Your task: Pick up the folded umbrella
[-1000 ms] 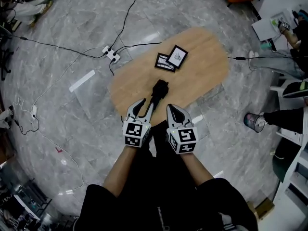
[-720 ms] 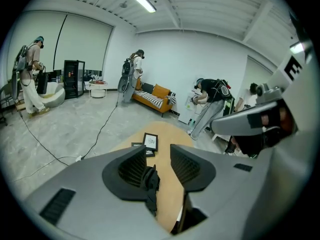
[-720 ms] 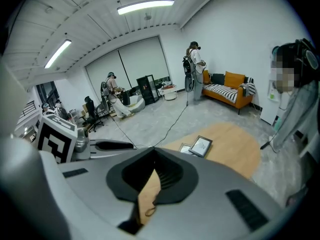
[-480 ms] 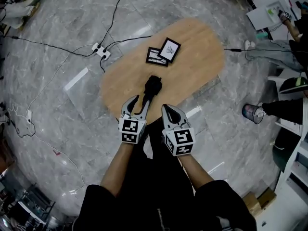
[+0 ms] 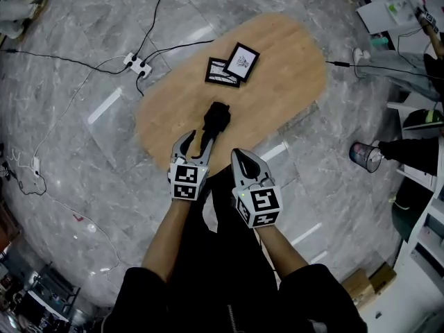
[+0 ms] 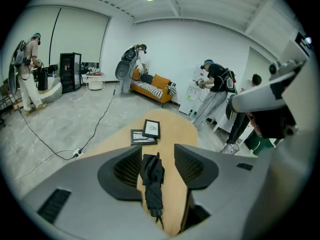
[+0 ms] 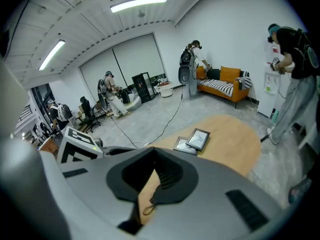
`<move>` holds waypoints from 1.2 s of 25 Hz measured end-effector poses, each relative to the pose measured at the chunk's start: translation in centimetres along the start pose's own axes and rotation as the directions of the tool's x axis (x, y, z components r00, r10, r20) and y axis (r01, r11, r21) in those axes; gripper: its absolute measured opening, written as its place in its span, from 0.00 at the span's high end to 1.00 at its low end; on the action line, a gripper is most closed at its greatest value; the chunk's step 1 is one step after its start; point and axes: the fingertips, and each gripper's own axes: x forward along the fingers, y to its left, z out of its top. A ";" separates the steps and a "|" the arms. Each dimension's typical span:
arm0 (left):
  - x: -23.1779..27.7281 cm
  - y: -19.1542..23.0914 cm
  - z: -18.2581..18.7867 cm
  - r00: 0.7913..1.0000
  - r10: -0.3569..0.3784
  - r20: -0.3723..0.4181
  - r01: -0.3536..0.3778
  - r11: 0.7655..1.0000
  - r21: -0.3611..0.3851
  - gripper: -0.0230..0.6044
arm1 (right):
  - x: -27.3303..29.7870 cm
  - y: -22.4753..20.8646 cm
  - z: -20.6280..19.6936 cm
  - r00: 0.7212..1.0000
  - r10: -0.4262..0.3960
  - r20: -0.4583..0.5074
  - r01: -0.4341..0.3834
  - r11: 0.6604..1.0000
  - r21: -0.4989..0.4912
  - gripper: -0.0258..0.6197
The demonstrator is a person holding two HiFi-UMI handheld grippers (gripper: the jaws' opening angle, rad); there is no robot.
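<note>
The black folded umbrella (image 5: 212, 122) lies on the oval wooden table (image 5: 291, 68), its slim end towards me. My left gripper (image 5: 192, 144) straddles that near end. In the left gripper view the umbrella (image 6: 152, 176) runs lengthwise between the pads. The left gripper (image 6: 158, 154) is open and its jaws have just been opening; there is a gap on the right side. My right gripper (image 5: 243, 164) hovers just right of the umbrella at the table's near edge. In its own view the right gripper (image 7: 154, 151) is shut, tips together, holding nothing.
Two black picture frames (image 5: 232, 64) lie overlapped on the table beyond the umbrella. A power strip (image 5: 137, 65) and cables cross the floor at the left. A small bin (image 5: 364, 157) stands on the floor at the right. Several people stand about the room.
Both grippers have sunk towards the table. The left gripper's jaws have spread wider around the umbrella's near end. The right gripper stays shut.
</note>
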 end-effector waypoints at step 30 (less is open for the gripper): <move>11.6 2.4 -13.7 0.965 -0.025 -0.262 0.006 0.997 -0.074 0.42 | 2.7 -2.5 -4.6 0.997 -0.009 -0.083 0.010 1.000 0.013 0.94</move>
